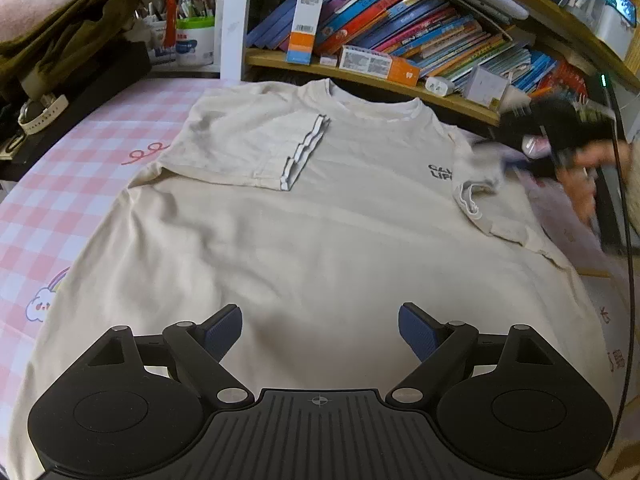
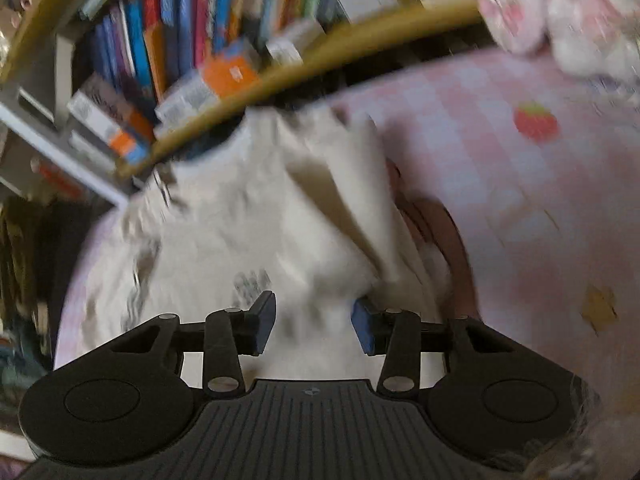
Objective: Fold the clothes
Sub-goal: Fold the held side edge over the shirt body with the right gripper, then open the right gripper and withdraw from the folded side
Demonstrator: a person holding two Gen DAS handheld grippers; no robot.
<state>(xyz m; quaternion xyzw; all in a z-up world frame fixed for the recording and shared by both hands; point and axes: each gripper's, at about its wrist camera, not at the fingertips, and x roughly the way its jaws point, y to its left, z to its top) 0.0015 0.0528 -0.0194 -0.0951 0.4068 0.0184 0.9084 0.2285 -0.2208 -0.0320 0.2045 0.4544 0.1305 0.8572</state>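
Left gripper (image 1: pixel 320 330) hovers, jaws apart, over a cream T-shirt (image 1: pixel 304 232) while the right gripper (image 2: pixel 314 322), jaws parted, brackets its sleeve (image 2: pixel 340 200).

Left view overlooks shirt (image 1: pixel 312 232); right, blurred, seemingly closer.

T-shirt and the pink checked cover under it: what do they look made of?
The T-shirt looks like soft matte cotton-type knit: cream, limp, finely creased, with a ribbed collar. The checked cover looks like smooth printed fabric, though wipeable vinyl is possible; it lies flat, with cartoon prints.
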